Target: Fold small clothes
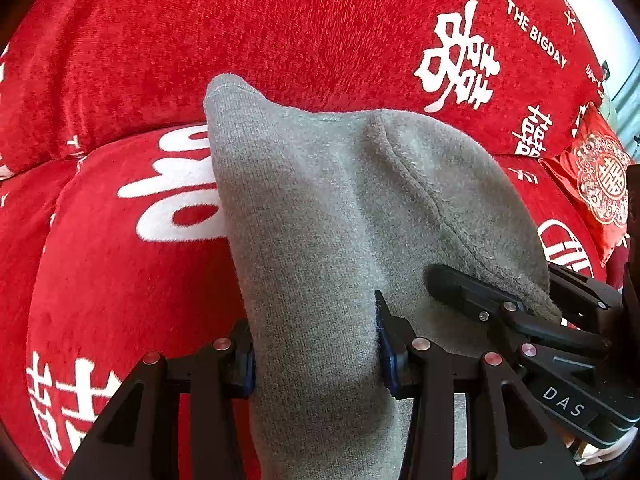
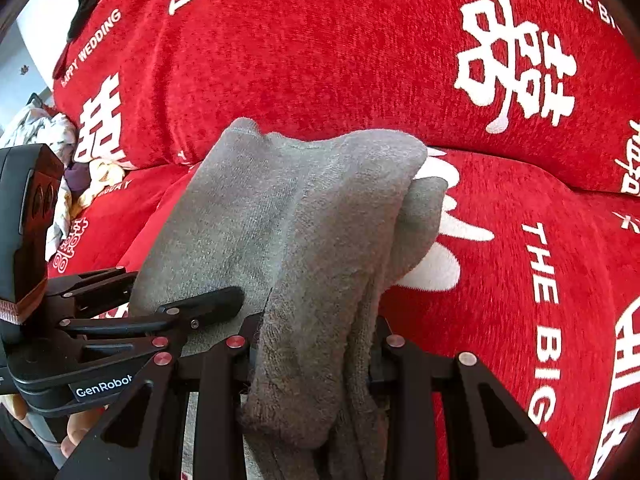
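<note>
A grey knitted sock (image 1: 320, 208) is held up above a red sofa. My left gripper (image 1: 316, 356) is shut on the sock's lower part, the fabric bunched between its jaws. My right gripper (image 2: 316, 356) is shut on the same grey sock (image 2: 304, 216), where it looks doubled over with a second layer hanging to the right. In the left wrist view the right gripper (image 1: 516, 312) shows at the right, clamped on the sock's edge. In the right wrist view the left gripper (image 2: 168, 316) shows at the left, fingers on the sock.
The red sofa cover (image 1: 280, 32) with white characters and lettering fills both views, seat cushion (image 2: 520, 280) below and backrest behind. A small red embroidered cushion (image 1: 596, 184) lies at the right. A pile of other clothes (image 2: 60, 160) lies at the sofa's left end.
</note>
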